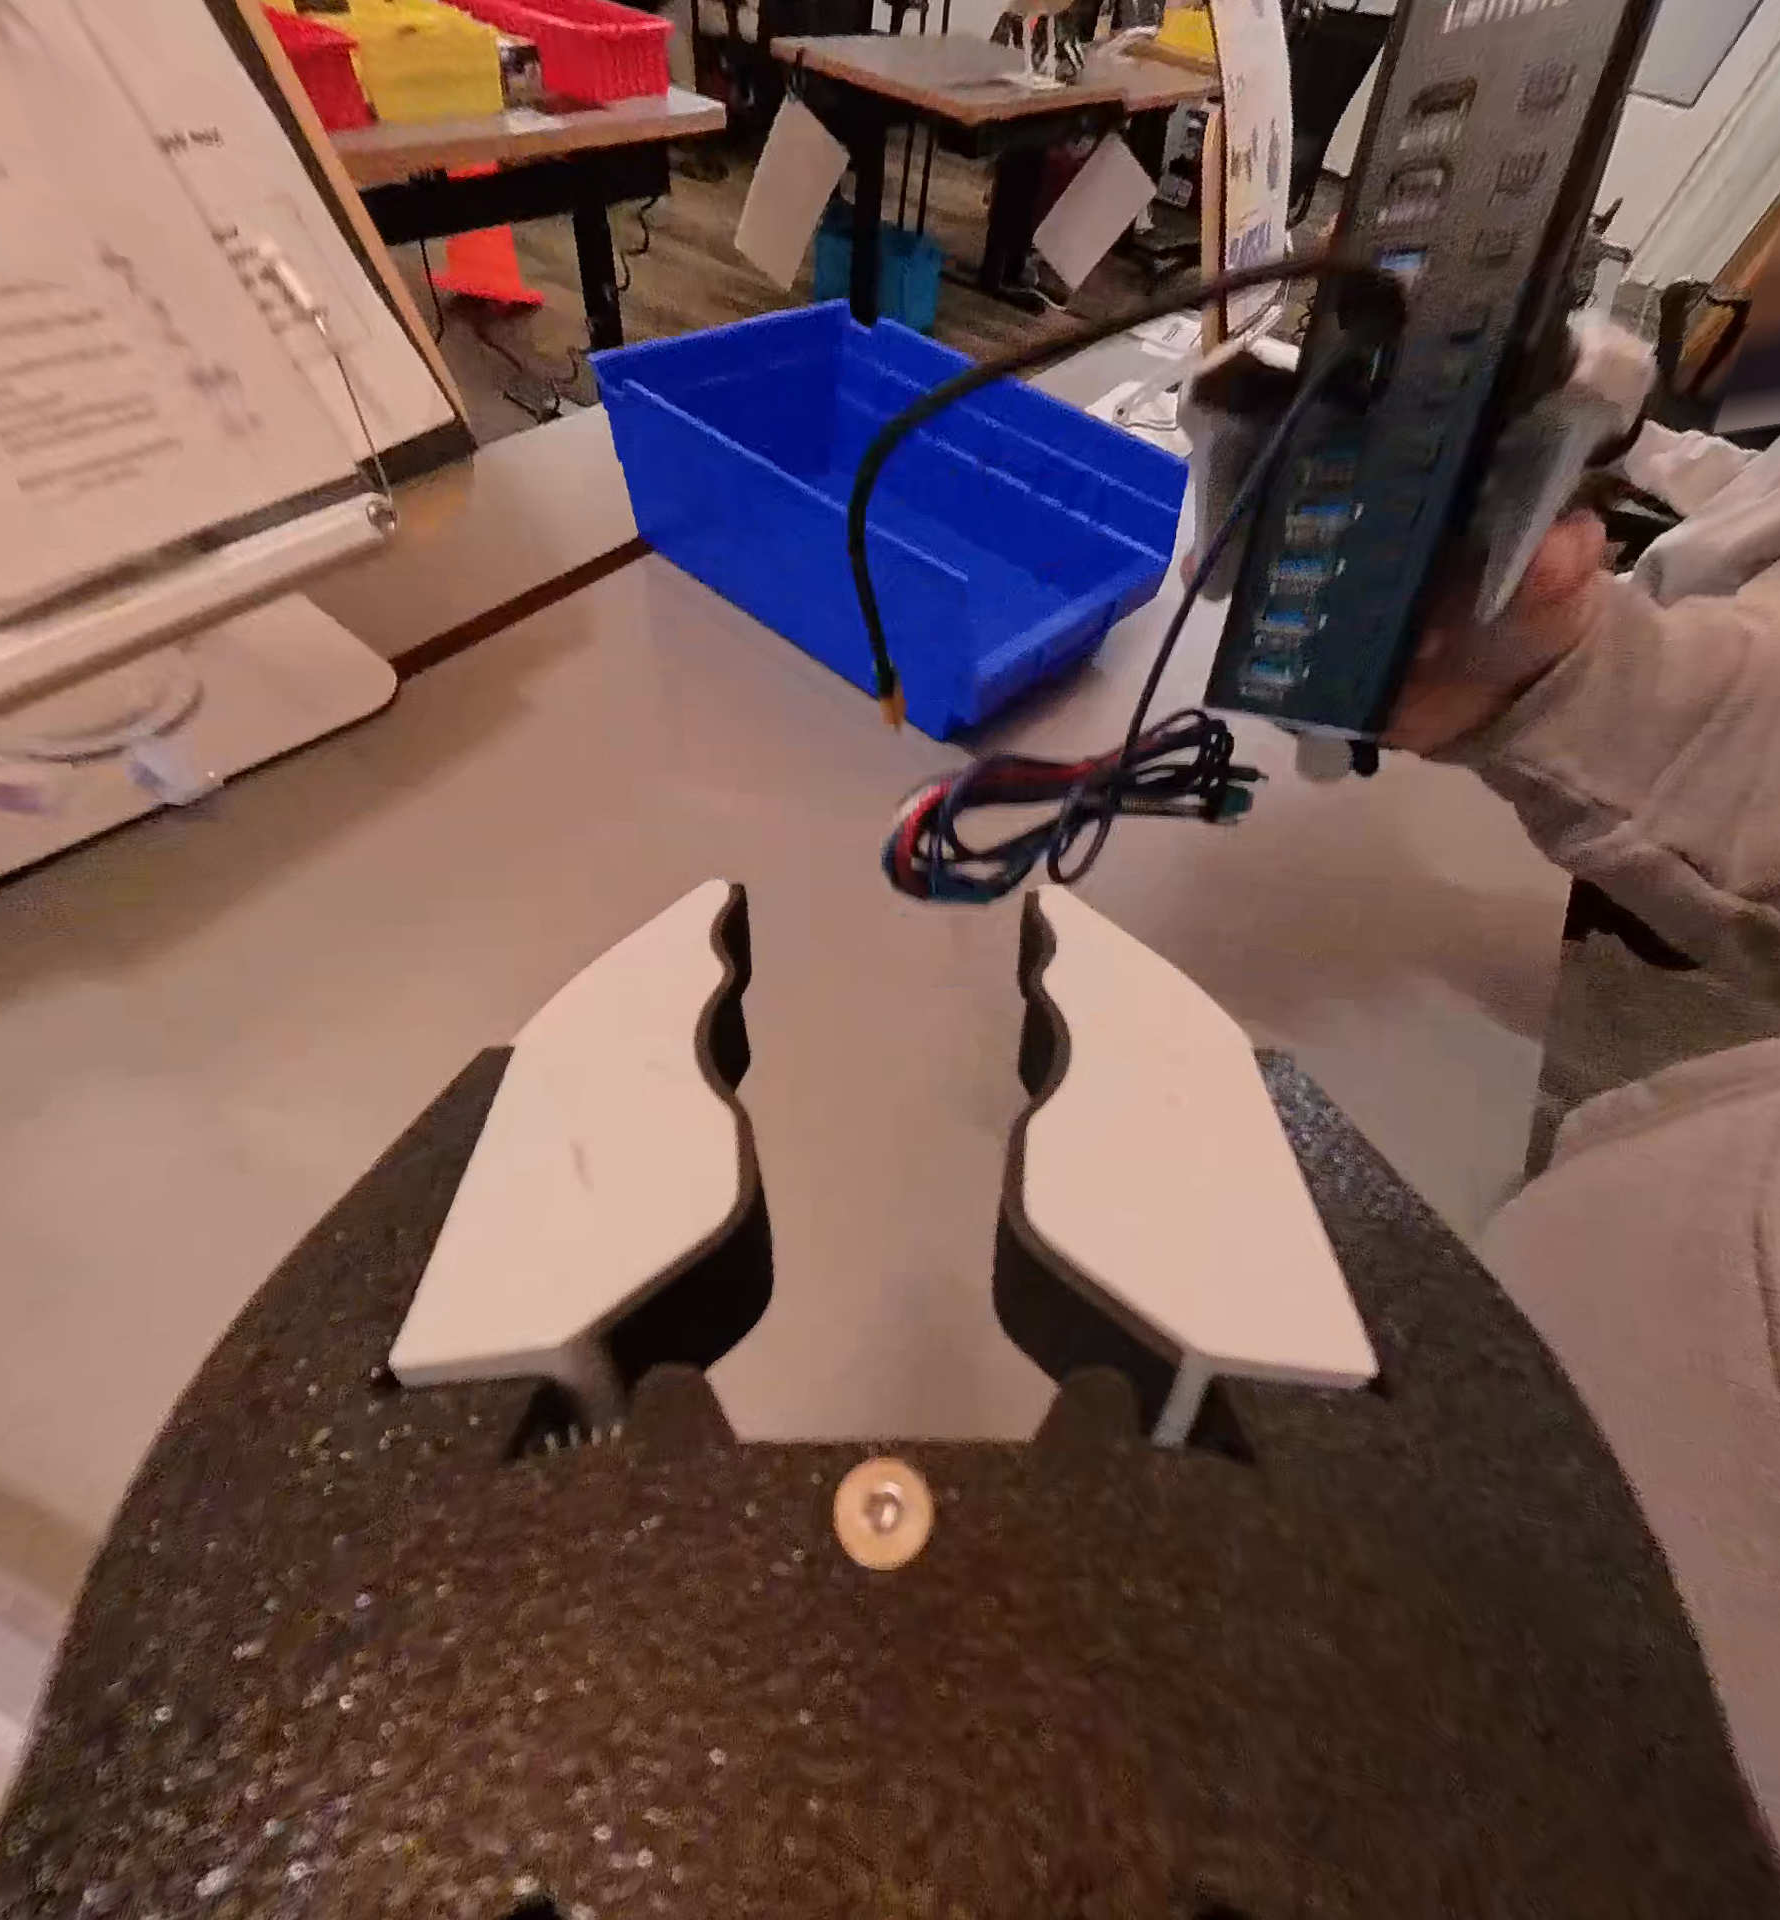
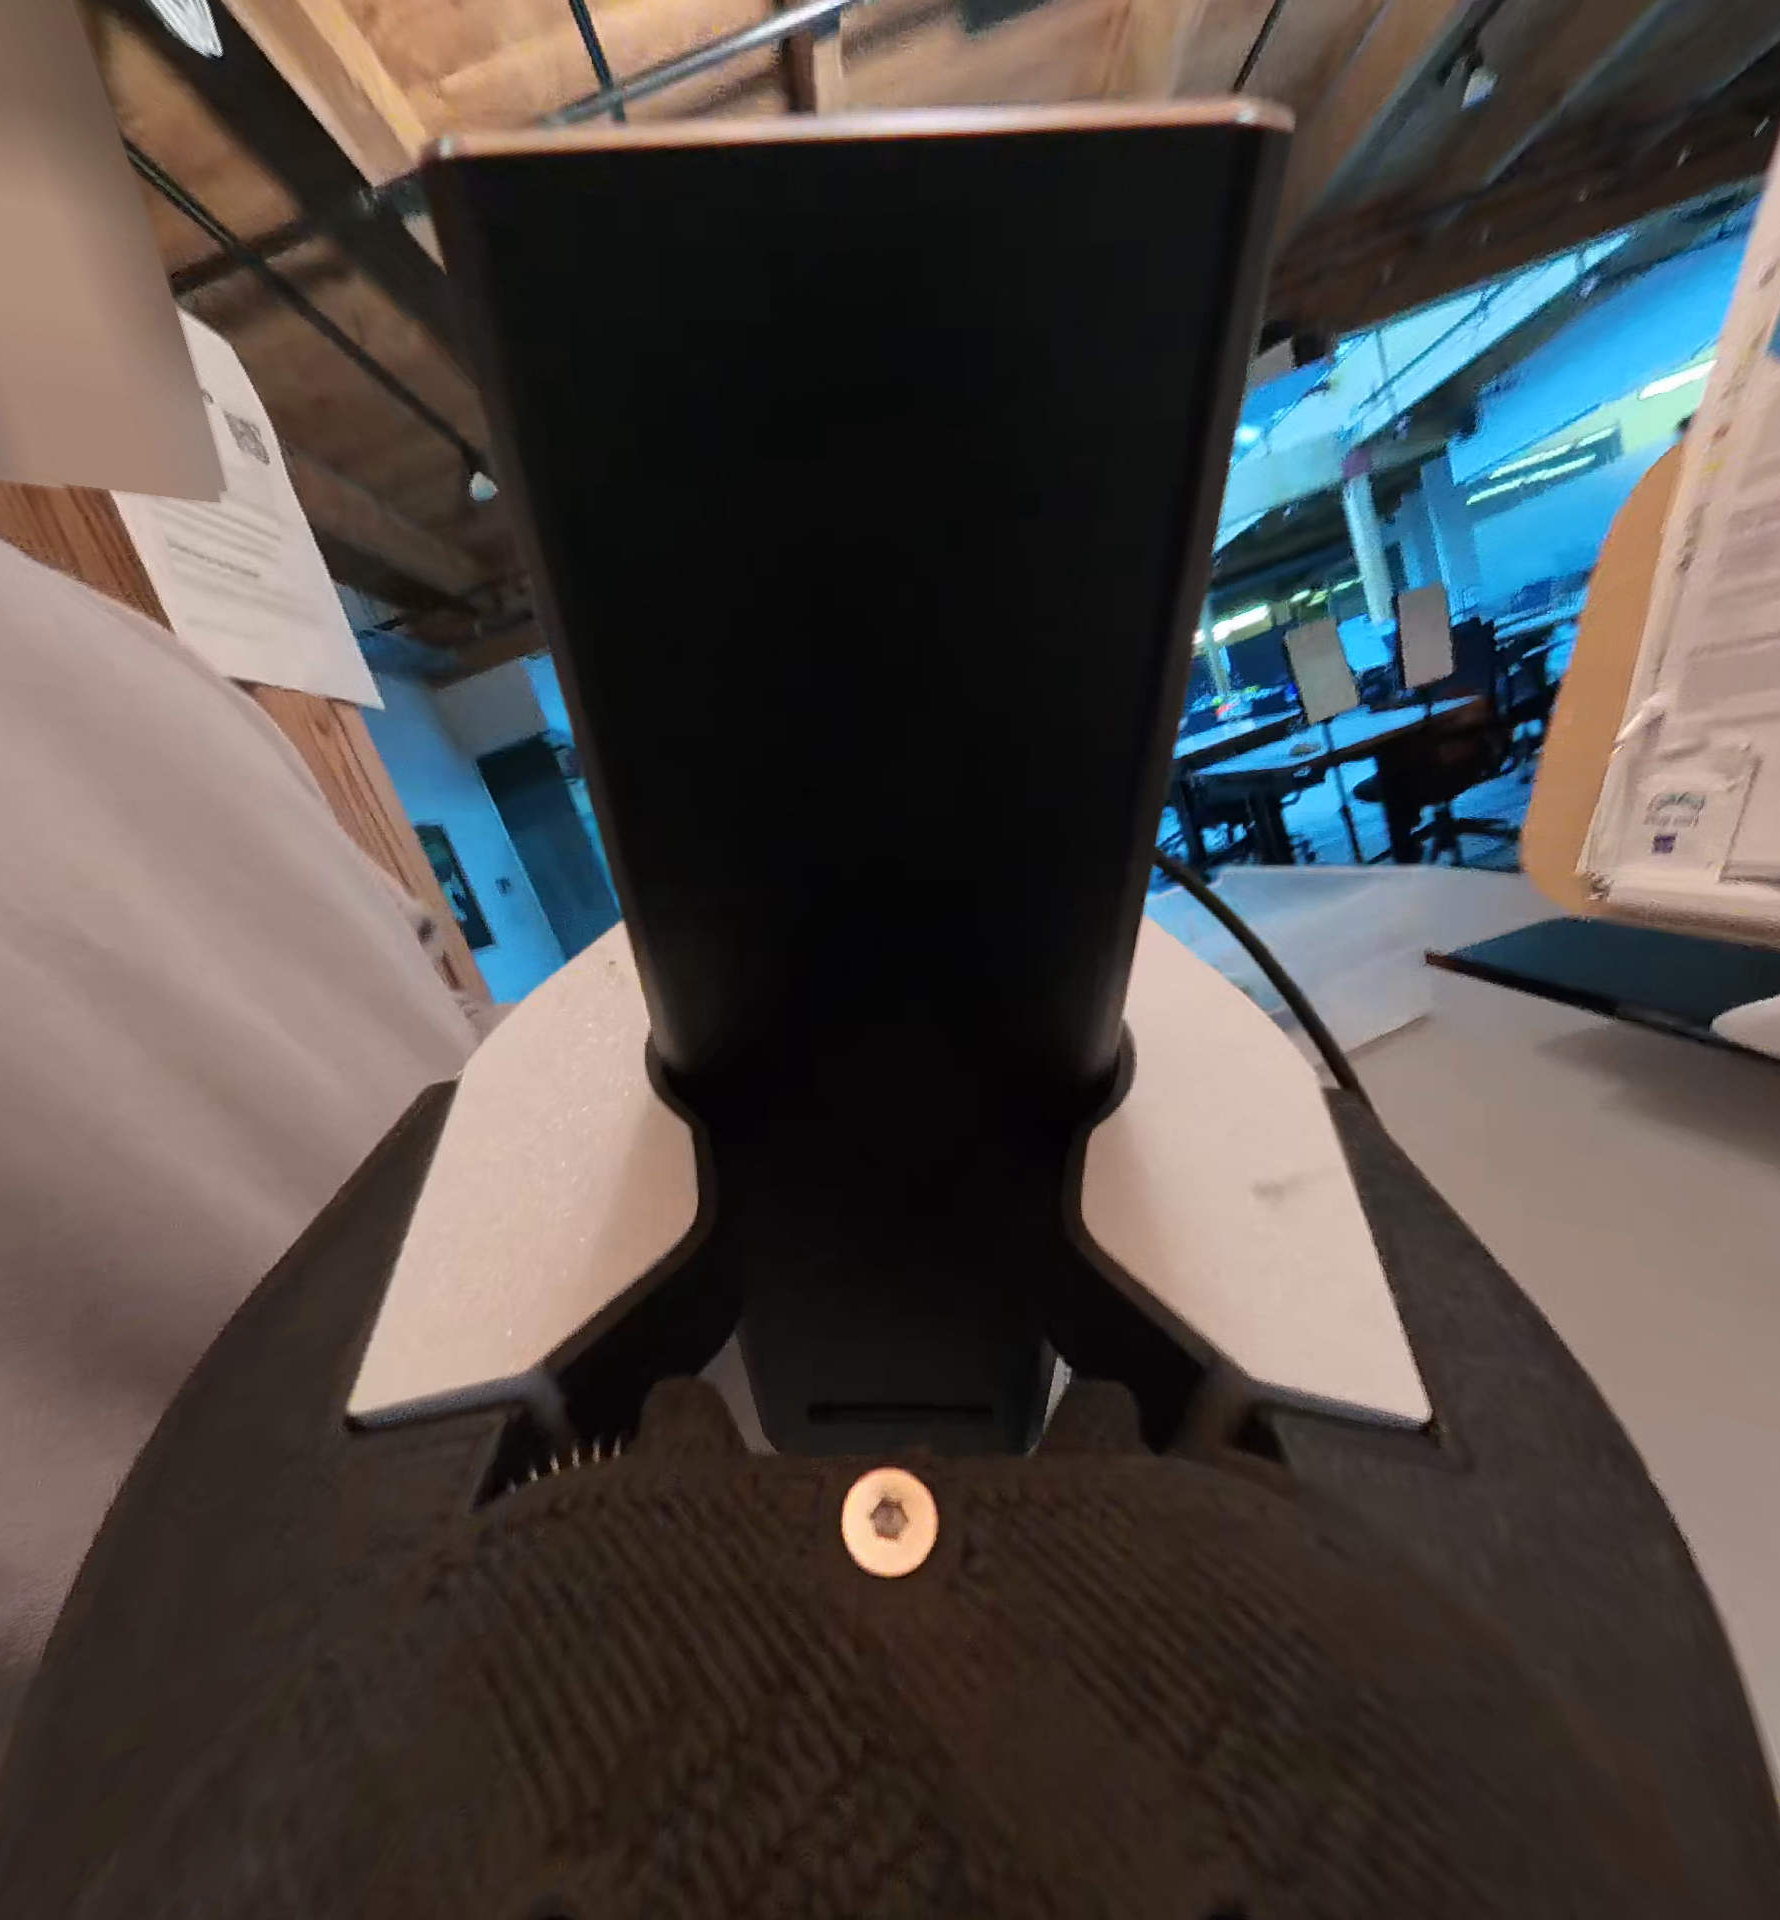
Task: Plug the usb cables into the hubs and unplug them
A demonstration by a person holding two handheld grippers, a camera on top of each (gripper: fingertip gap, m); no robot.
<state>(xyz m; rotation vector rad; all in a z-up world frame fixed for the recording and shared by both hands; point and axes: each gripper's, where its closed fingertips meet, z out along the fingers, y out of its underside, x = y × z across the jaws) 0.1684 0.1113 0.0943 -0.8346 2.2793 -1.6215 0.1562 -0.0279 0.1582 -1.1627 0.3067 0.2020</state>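
Left hand-held gripper point(image 1: 881, 940): fingers spread wide, nothing between them, poised above bare grey bench point(image 1: 398, 935). Right hand-held gripper point(image 2: 891, 1049): clamped on the black USB hub point(image 2: 844, 582), white fingers point(image 2: 553, 1174) pressing both long sides near its lower end; hub raised off the bench, standing nearly upright, plain back face toward the right wrist camera. Same hub point(image 1: 1385, 395) seen from the left wrist view, up near the bench's far right edge, port side showing a column of blue ports, right hand-held gripper point(image 1: 1405, 447) around its middle, blurred by motion. Black cable point(image 1: 927, 416) plugged into the hub's upper half, arching out leftward and hanging down in front of the blue bin point(image 1: 761, 499), free end with orange tip dangling just above the bench. Second thin dark cable point(image 1: 1177, 623) dropping from the hub to a bundle of cables point(image 1: 1052, 810), black, red, blue and white strands, lying on the bench below the hub, just beyond the left gripper's fingertips. Blue bin toward the far edge, centre. Whiteboard on a white stand point(image 1: 138, 312) at the far left corner, leaning back. Person's sleeve point(image 1: 1696, 748), light grey, along the right edge. Clipboard with papers point(image 2: 1738, 582) at right in the right wrist view.
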